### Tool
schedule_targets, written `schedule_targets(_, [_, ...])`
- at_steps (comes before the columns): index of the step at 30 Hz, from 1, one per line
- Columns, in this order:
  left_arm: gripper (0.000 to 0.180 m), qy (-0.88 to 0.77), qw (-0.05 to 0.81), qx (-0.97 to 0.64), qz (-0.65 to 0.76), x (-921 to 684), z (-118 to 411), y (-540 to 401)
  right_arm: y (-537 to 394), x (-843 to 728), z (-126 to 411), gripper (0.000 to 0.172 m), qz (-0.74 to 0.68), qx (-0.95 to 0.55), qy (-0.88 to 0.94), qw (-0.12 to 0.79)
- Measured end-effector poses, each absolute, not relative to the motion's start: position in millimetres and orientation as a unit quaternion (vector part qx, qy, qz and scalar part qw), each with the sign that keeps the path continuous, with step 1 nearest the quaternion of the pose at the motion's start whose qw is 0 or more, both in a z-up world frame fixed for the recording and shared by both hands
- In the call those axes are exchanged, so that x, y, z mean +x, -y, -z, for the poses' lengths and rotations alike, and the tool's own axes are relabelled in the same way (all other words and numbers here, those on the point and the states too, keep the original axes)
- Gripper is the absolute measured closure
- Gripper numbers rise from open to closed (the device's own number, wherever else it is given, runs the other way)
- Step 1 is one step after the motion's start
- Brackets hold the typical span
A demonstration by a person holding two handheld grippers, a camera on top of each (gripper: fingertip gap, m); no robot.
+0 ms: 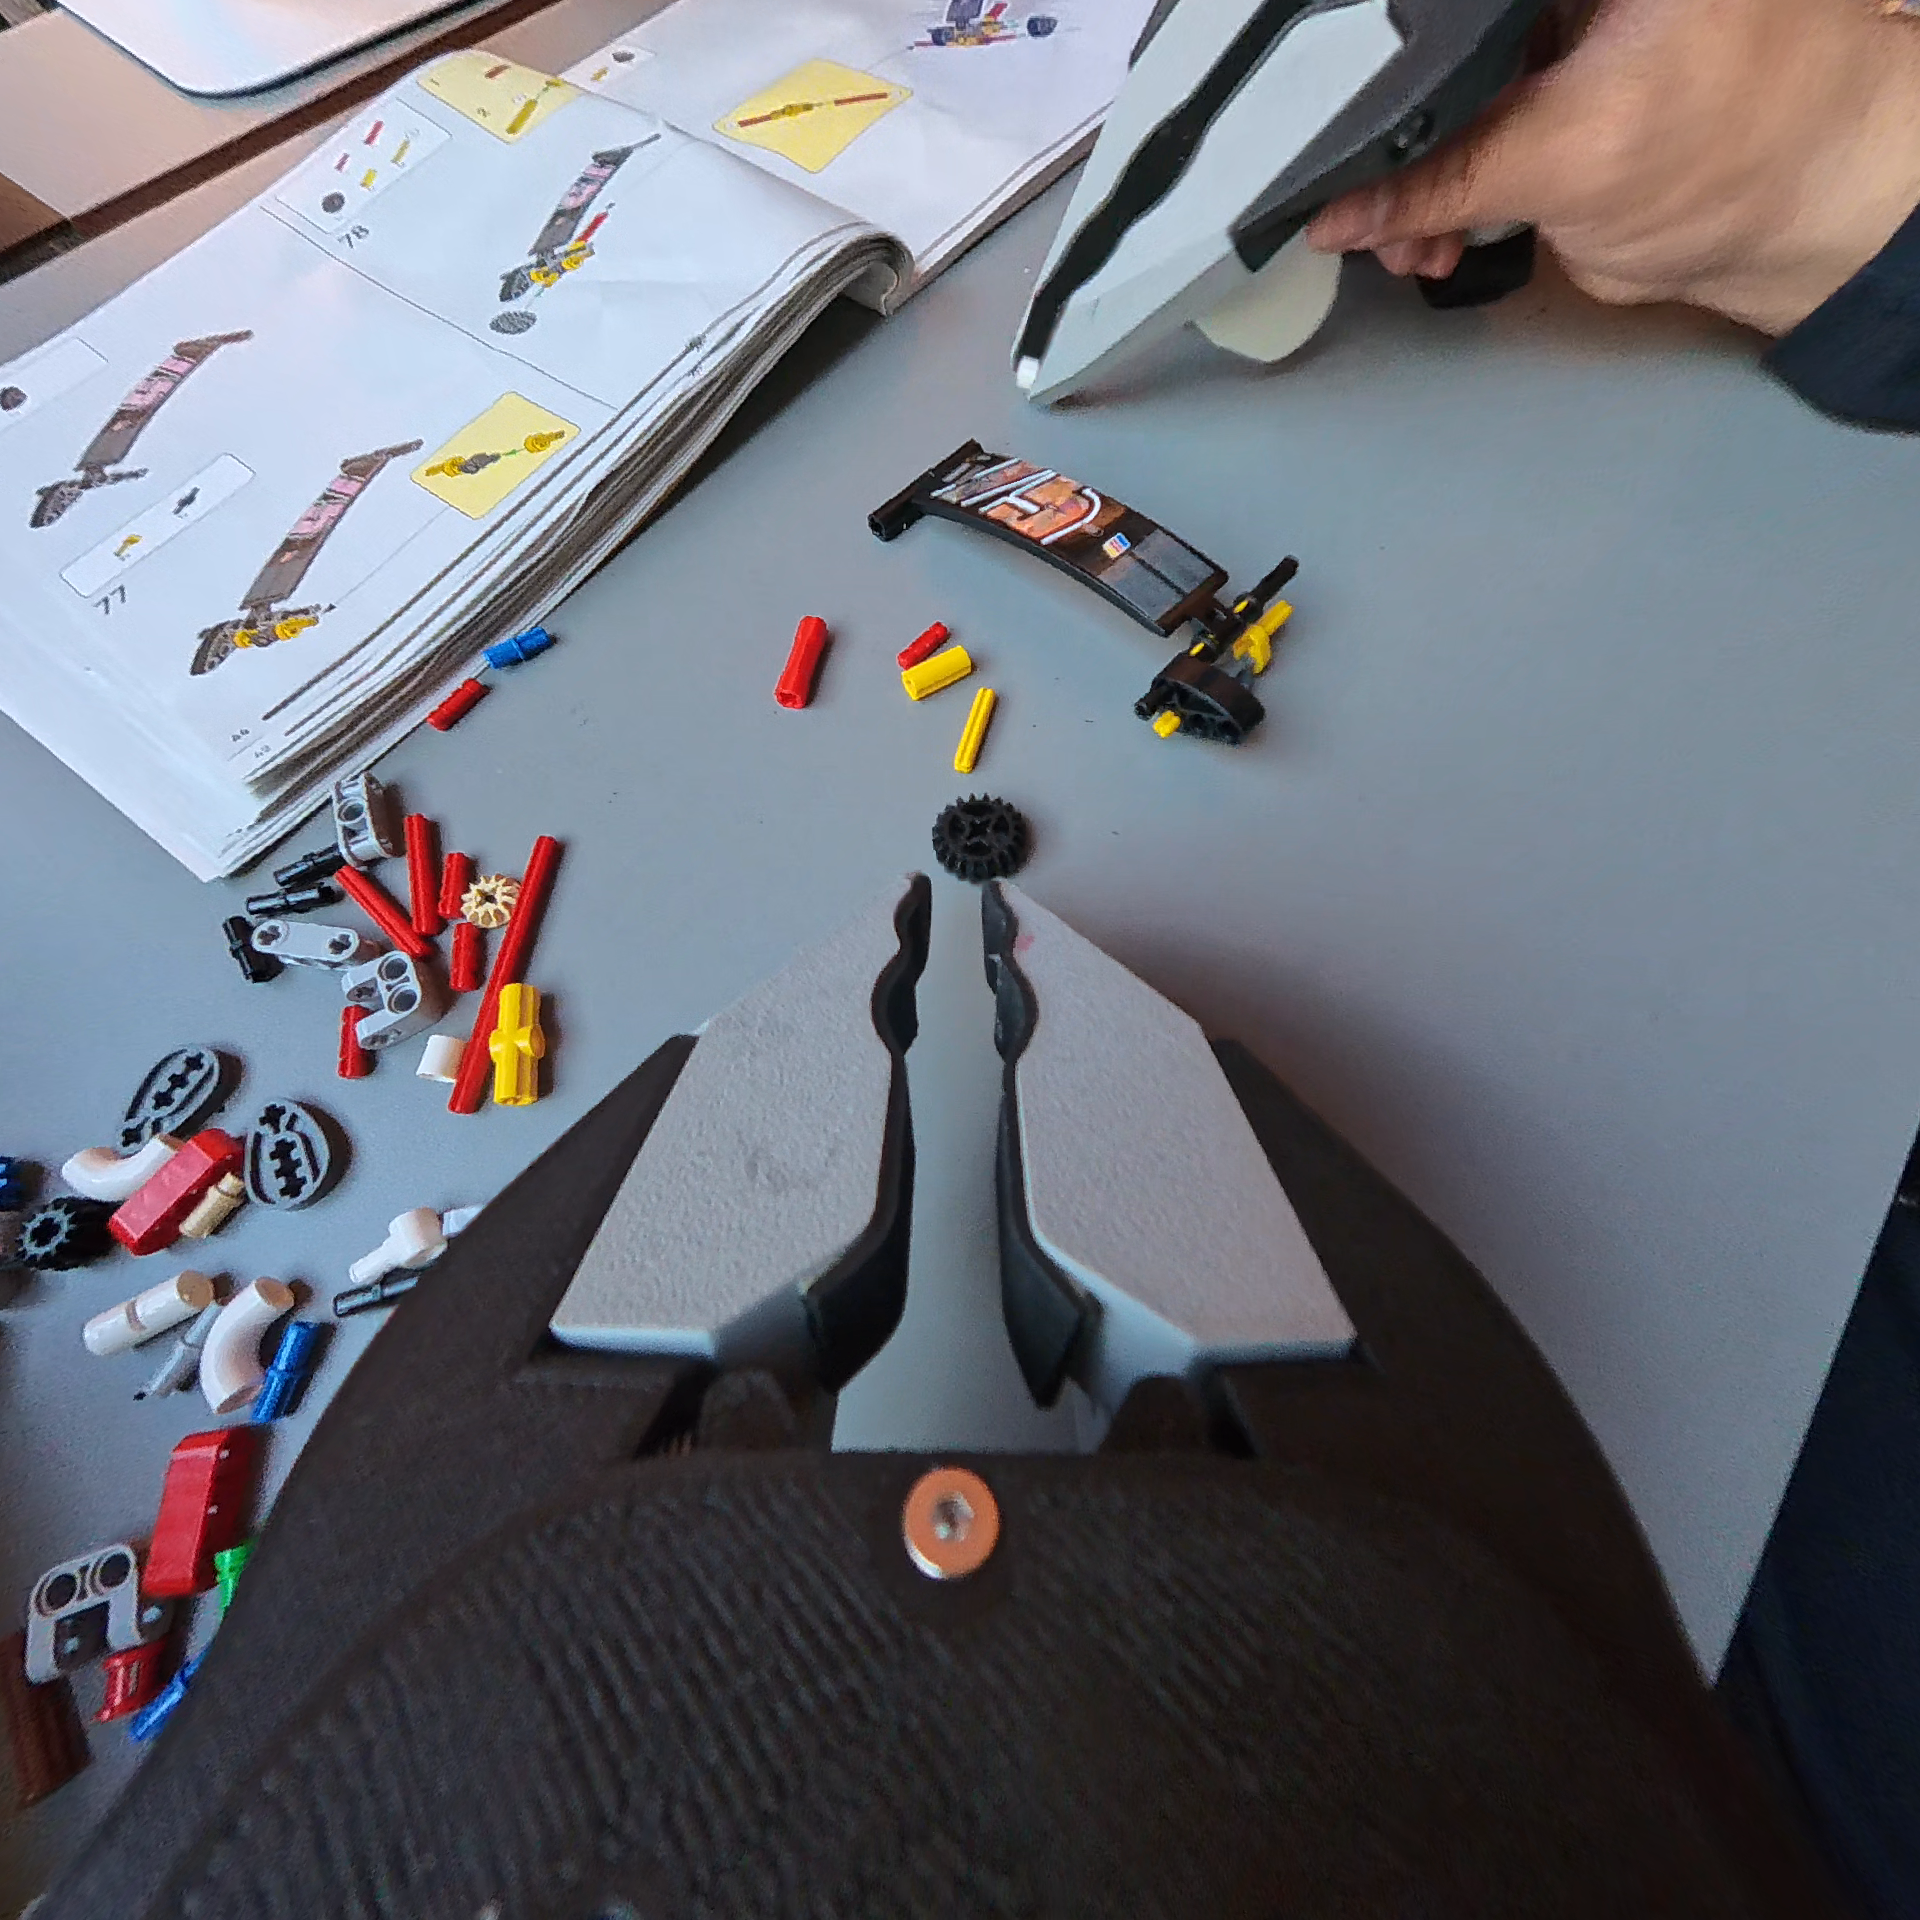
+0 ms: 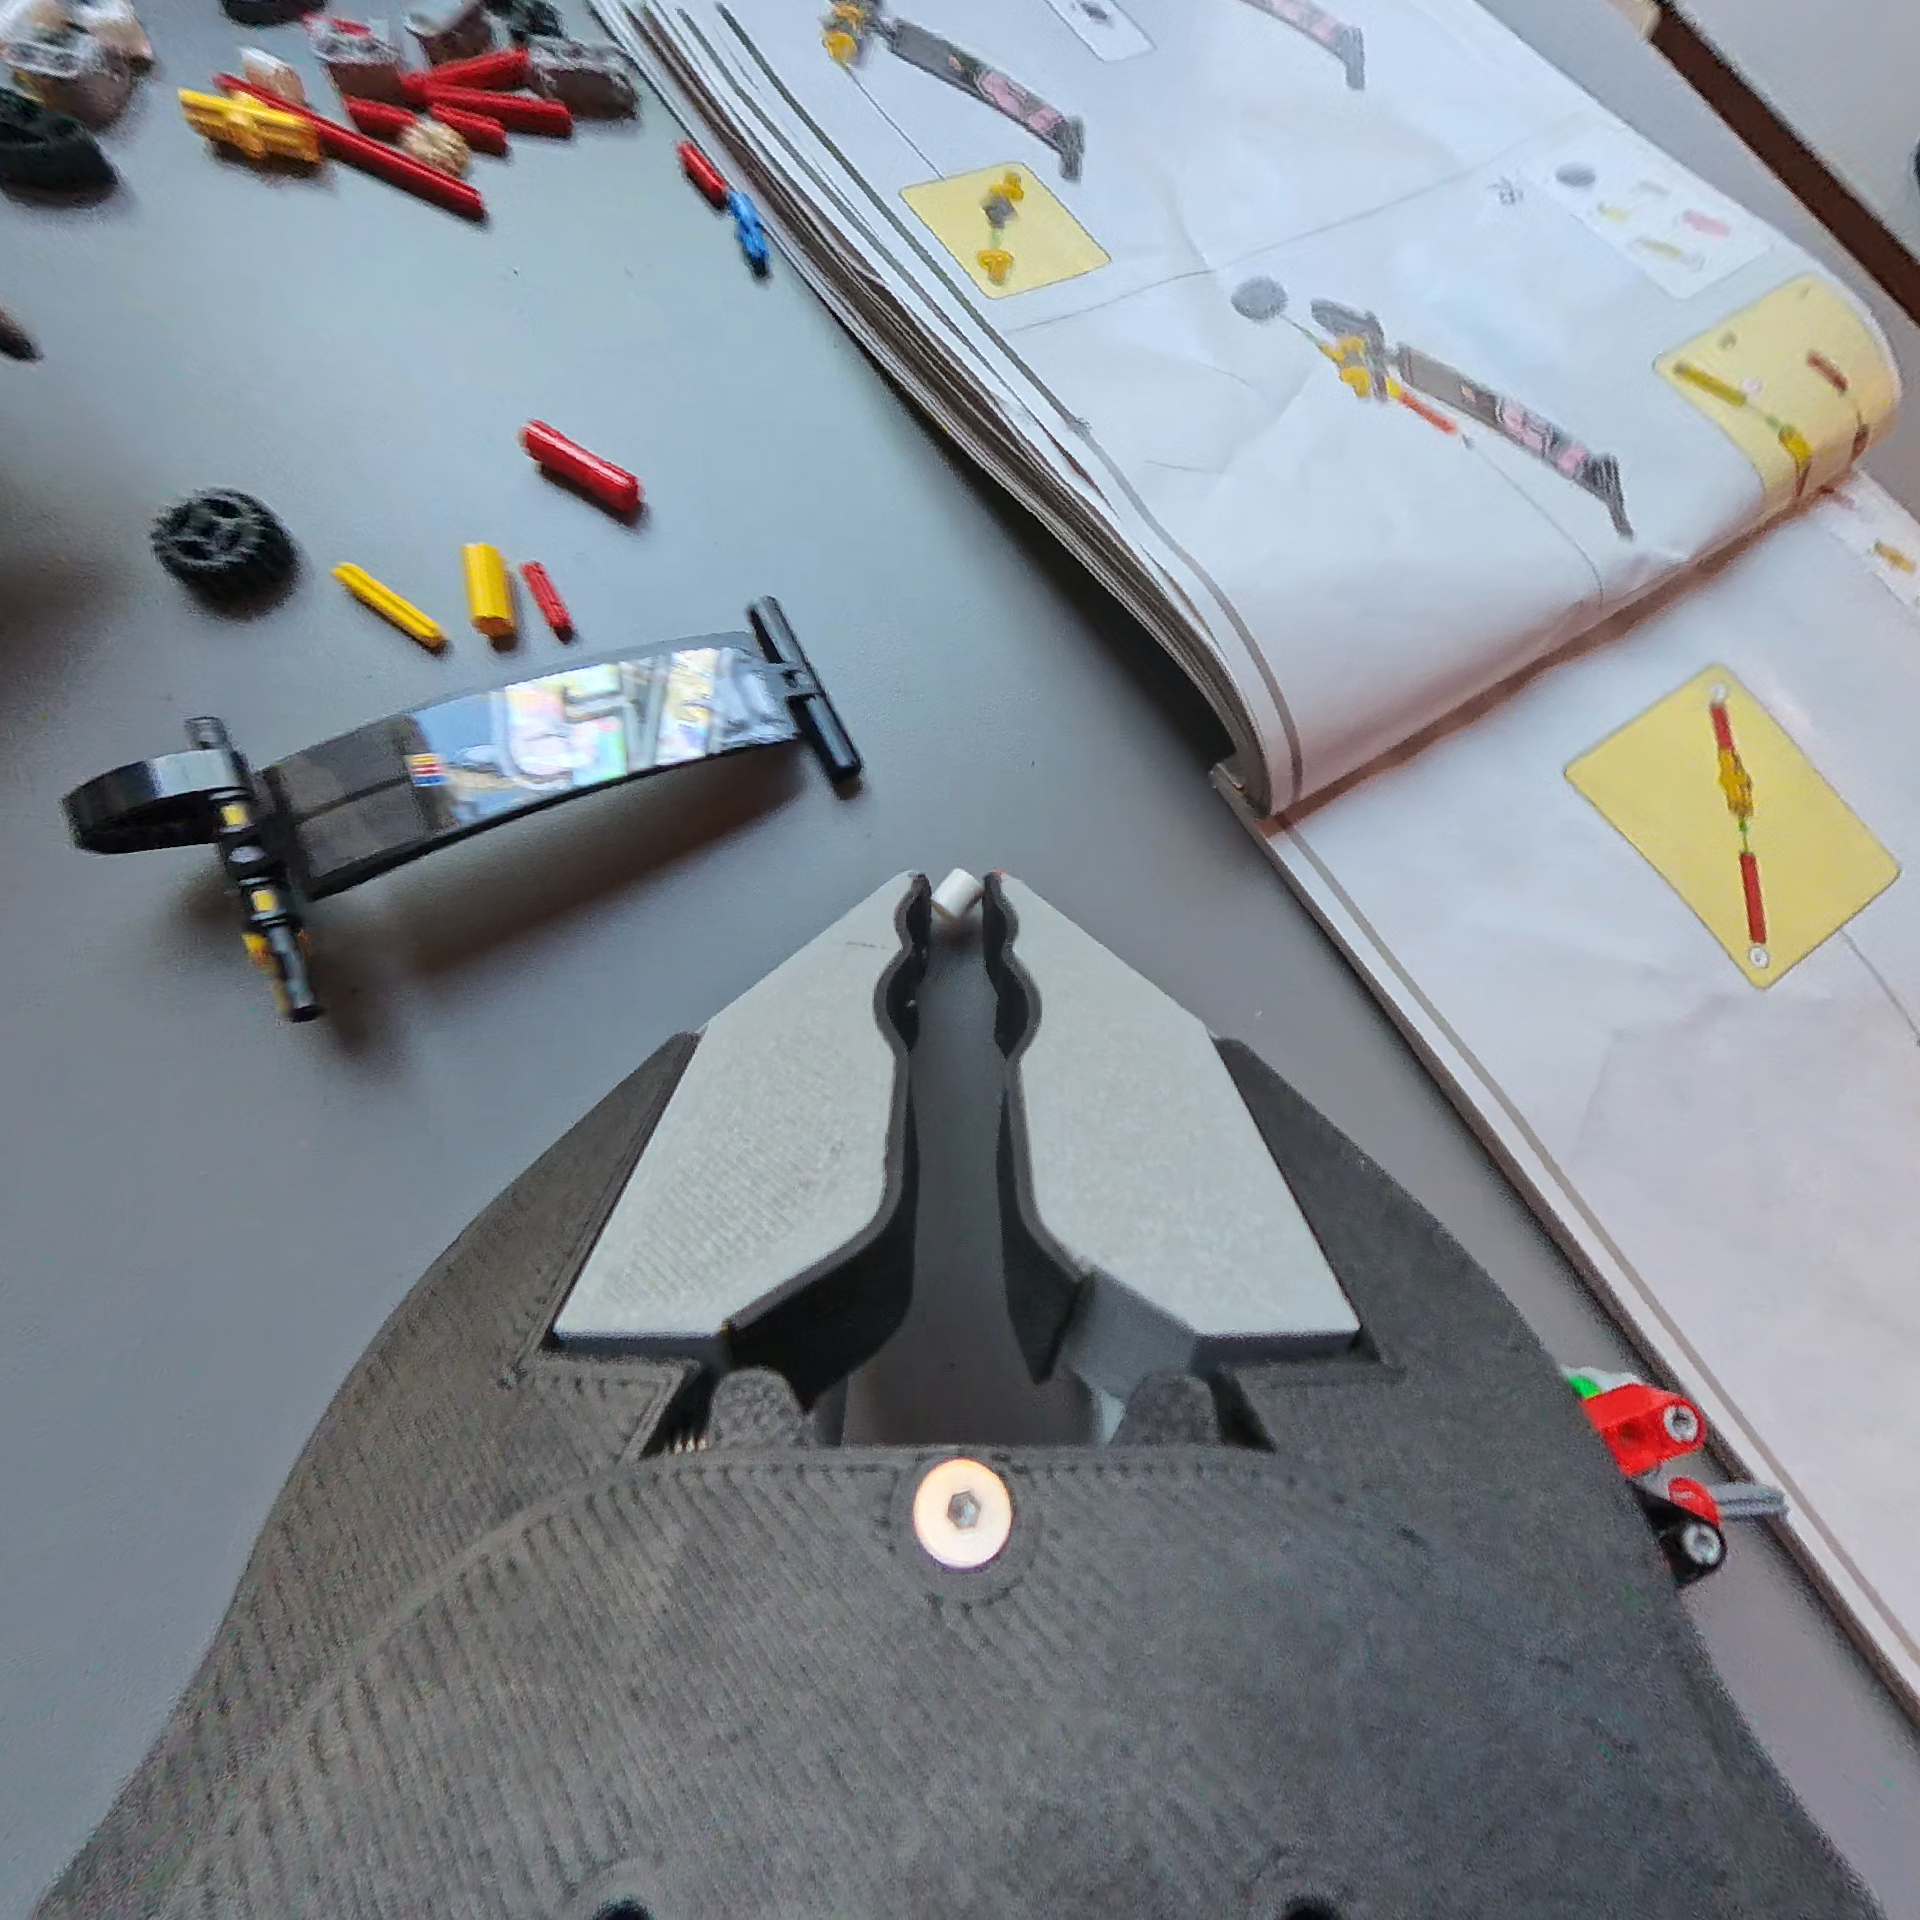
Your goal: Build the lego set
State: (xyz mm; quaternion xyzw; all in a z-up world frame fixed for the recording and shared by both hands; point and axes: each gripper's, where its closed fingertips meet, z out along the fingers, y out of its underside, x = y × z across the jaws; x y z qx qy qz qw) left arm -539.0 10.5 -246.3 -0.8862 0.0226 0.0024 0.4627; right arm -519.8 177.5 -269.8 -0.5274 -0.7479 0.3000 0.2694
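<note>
My left gripper (image 1: pixel 956 896) hovers low over the grey table (image 1: pixel 1455 831). Its jaws stand a narrow gap apart with nothing between them. A black gear (image 1: pixel 980 837) lies on the table just beyond its tips. My right gripper (image 2: pixel 956 902) is shut on a small white bush (image 2: pixel 957 890), pinched at the very fingertips just above the table. In the left wrist view the right gripper (image 1: pixel 1039 366) is at the top right, held by a hand (image 1: pixel 1662 156), with the white bush (image 1: pixel 1027 370) at its tip. A black curved panel assembly (image 1: pixel 1081 540) lies between the two grippers; it also shows in the right wrist view (image 2: pixel 520 748).
An open instruction booklet (image 1: pixel 416 364) lies at the far left; in the right wrist view it (image 2: pixel 1351 416) is on the right. A red pin (image 1: pixel 801 662), a yellow pin (image 1: pixel 935 672) and a yellow axle (image 1: pixel 975 729) lie beyond the gear. A pile of loose parts (image 1: pixel 416 956) is at the left. My right fingertips sit around 20 cm from my left ones. From my left tips it is roughly 6 cm to the yellow axle (image 1: pixel 975 729); from my right, 12 cm. It is also in sight in the right wrist view (image 2: pixel 387 597).
</note>
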Motion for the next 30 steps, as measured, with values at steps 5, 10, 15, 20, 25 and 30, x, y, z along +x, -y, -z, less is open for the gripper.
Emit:
schedule_targets(5, [0.171, -0.012, 0.506, -0.859, 0.074, -516, 213, -22, -113, -510, 200, 0.165, -0.424, -0.364, 0.754, 0.346])
schedule_targets(10, [0.175, 0.045, 0.532, -0.811, 0.24, -502, 181, -21, -55, -499, 155, 0.165, -0.434, -0.239, 0.744, 0.448])
schedule_targets(15, [0.18, 0.07, 0.516, -0.655, 0.548, -477, 137, -4, -7, -490, 145, 0.165, -0.443, -0.169, 0.748, 0.466])
schedule_targets(20, [0.178, 0.092, 0.53, -0.599, 0.594, -494, 133, 5, 9, -488, 143, 0.165, -0.448, -0.158, 0.741, 0.475])
schedule_targets(25, [0.165, 0.079, 0.523, -0.613, 0.586, -487, 133, 0, 4, -496, 148, 0.164, -0.433, -0.184, 0.74, 0.481])
schedule_targets(30, [0.157, 0.1, 0.522, -0.632, 0.564, -494, 144, -6, 0, -497, 149, 0.164, -0.435, -0.192, 0.736, 0.481])
